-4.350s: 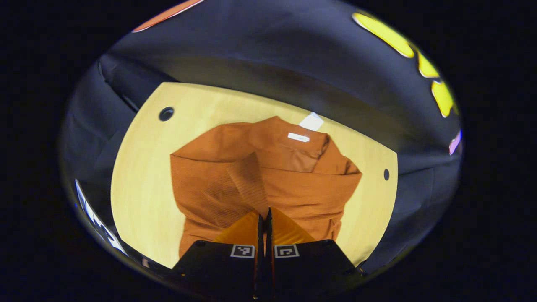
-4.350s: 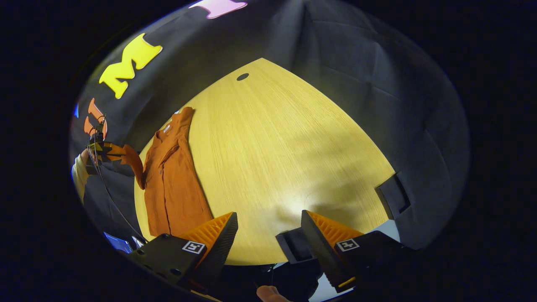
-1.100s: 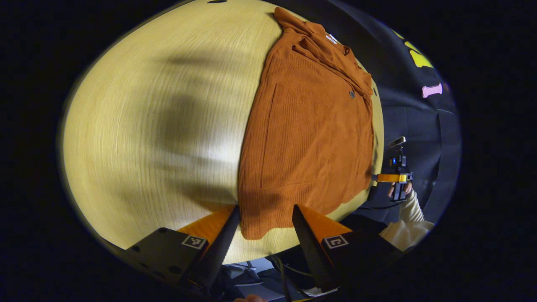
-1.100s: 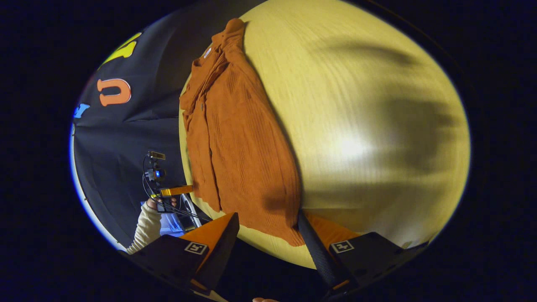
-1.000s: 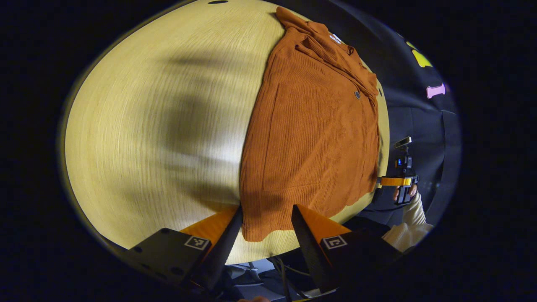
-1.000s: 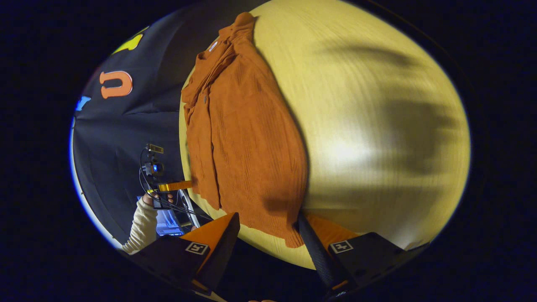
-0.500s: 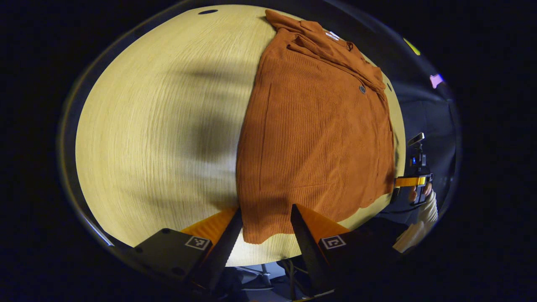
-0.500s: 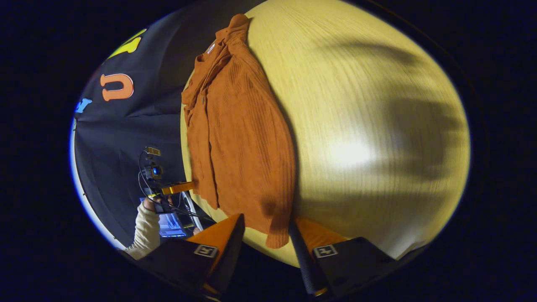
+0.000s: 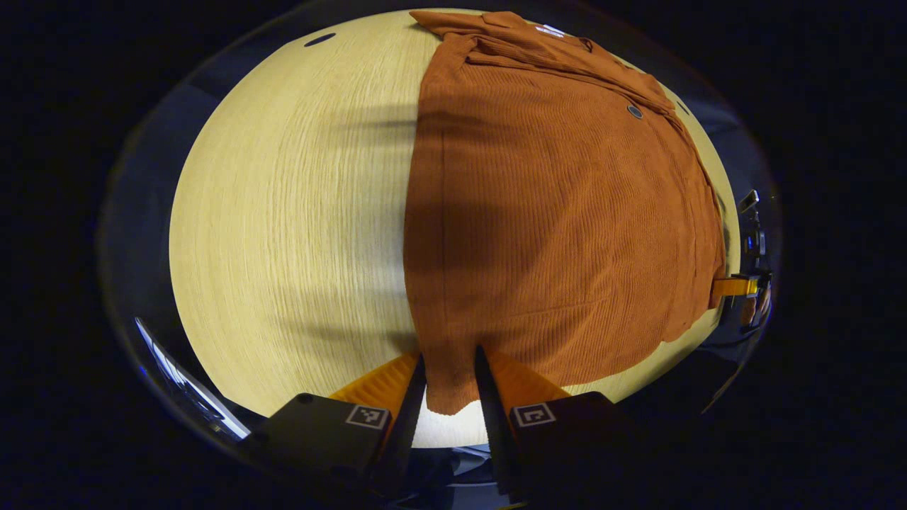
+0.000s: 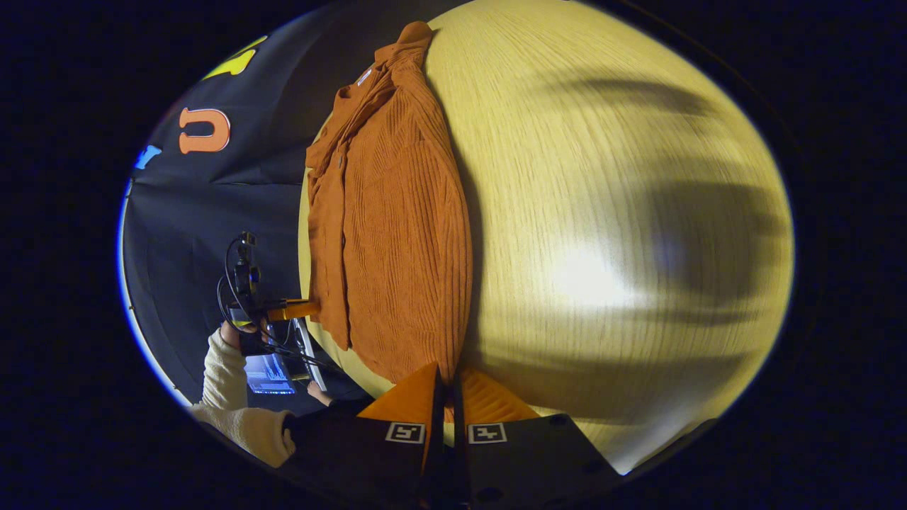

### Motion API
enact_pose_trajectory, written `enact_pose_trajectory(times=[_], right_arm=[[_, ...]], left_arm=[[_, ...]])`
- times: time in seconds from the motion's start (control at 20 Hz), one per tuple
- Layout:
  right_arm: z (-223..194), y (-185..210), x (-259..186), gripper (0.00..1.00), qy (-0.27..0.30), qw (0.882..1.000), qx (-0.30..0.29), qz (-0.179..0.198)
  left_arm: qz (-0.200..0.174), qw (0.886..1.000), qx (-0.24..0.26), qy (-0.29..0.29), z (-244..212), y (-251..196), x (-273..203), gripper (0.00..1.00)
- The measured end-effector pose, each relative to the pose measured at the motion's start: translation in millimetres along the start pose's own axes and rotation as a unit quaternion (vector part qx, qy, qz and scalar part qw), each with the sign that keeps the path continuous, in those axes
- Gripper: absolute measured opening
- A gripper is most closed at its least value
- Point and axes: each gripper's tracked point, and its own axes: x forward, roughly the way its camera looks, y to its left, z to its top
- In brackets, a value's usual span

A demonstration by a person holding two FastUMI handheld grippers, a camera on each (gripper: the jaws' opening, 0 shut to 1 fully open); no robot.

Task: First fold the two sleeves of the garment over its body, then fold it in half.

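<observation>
An orange ribbed garment point(image 9: 560, 212) lies flat on the light wooden table point(image 9: 283, 212), collar at the far end and hem toward me. My left gripper point(image 9: 450, 372) stands at the hem's left corner, which lies in the narrow gap between its fingers; the gap is still visible, so it is open. In the right gripper view the garment point(image 10: 397, 234) runs away from my right gripper point(image 10: 446, 386), which is shut on the other hem corner. The right gripper point(image 9: 737, 287) shows small at the hem's far right. The left gripper point(image 10: 290, 309) shows by the hem's left corner.
The table's near edge point(image 9: 453, 435) runs just under the left fingers. A small dark hole point(image 9: 317, 40) sits at the table's far left. A hand in a cream sleeve point(image 10: 227, 382) holds the left gripper, with a lit screen point(image 10: 268, 373) below. Bare wood point(image 10: 602, 212) spreads right.
The right gripper has gone from open to shut on the hem corner. The left gripper has moved in closer and its fingers have narrowed around the other corner.
</observation>
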Motion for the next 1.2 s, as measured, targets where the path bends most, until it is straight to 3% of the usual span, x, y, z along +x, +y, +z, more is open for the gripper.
enact_pose_trajectory(times=[0.05,0.1,0.2,0.25,0.35,0.45,0.55,0.7,1.0,1.2], right_arm=[[5.9,-2.9,-7.5,0.0,-0.001,1.0,-0.003,-0.005],[5.1,-2.8,-4.9,0.03,-0.001,1.0,-0.006,-0.009],[3.7,-1.9,-6.6,0.03,0.001,1.0,-0.007,-0.017],[2.0,-2.2,-8.5,0.03,0.003,1.0,-0.014,-0.025],[2.1,-3.9,-12.2,0.03,-0.001,0.997,-0.048,-0.055],[5.2,-3.7,-18.6,0.04,-0.018,0.991,-0.093,-0.09],[6.6,11.4,-23.7,0.04,-0.025,0.99,-0.109,-0.088],[8.4,36.7,-39.6,0.03,-0.034,0.991,-0.103,-0.072],[44.4,96.4,-73.2,0.03,-0.074,0.99,-0.113,-0.044],[94.4,148.2,-93.6,0.04,-0.104,0.985,-0.136,-0.027]], left_arm=[[-0.005,1.0,-0.003,-0.001,-1.9,-0.4,0.0,0.46],[-0.014,1.0,-0.011,0.0,-0.1,-3.3,2.3,0.4],[-0.051,0.998,-0.019,0.009,0.4,-9.2,1.2,0.23],[-0.073,0.997,-0.028,0.014,0.6,-10.8,0.7,0.08],[-0.099,0.993,-0.056,0.02,1.2,-12.1,-0.9,0.03],[-0.1,0.993,-0.053,0.023,-4.7,-14.6,-1.8,0.03],[-0.085,0.996,-0.029,0.015,-9.3,-14.9,-4.5,0.03],[-0.081,0.996,-0.043,-0.014,-3.4,-21.6,-20.8,0.03],[-0.132,0.986,-0.04,-0.088,28.1,-48.7,-83.1,0.03],[-0.168,0.975,-0.05,-0.134,83.7,-63.5,-122.3,0.03]])
